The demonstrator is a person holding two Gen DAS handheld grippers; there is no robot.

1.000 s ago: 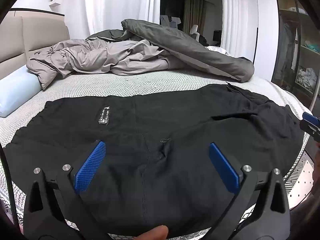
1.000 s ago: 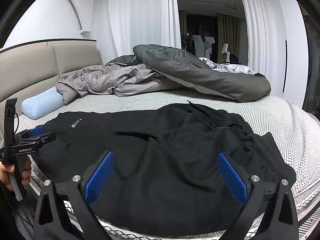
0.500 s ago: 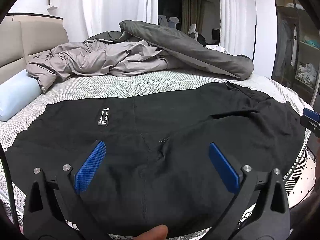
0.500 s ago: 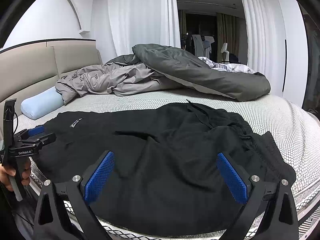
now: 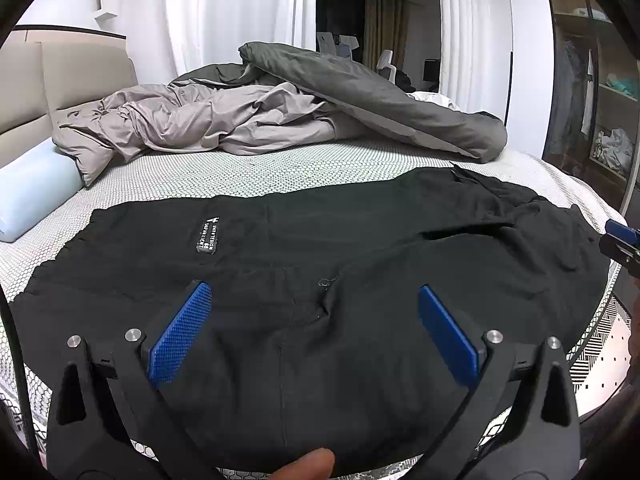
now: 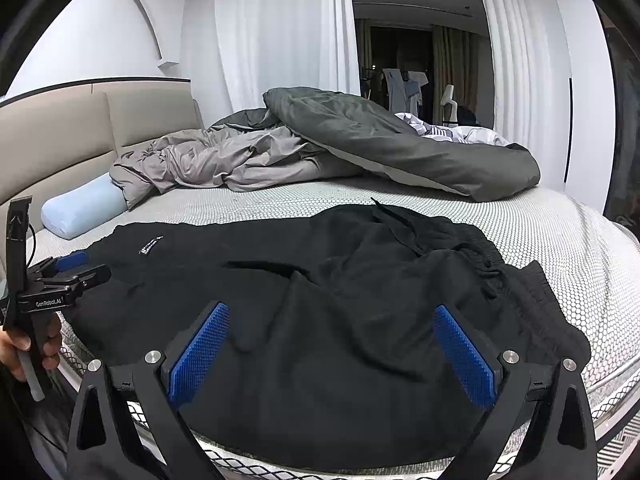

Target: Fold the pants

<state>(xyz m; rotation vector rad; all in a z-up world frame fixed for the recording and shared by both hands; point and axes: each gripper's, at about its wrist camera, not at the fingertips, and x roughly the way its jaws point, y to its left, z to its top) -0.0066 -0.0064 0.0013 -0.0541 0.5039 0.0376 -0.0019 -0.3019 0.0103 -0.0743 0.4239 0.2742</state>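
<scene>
The black pants (image 5: 320, 264) lie spread flat across the near side of the bed (image 5: 240, 176), rumpled toward the waistband on the right. A small white-lettered label (image 5: 208, 236) sits on the left part. The left gripper (image 5: 312, 332) hovers just over the middle of the fabric, jaws released and empty. The right gripper (image 6: 328, 344) hangs above the waistband half, jaws likewise spread and holding nothing. A grey duvet (image 6: 360, 148) is heaped behind, beside what seems a pale blue pillow (image 6: 80, 212).
</scene>
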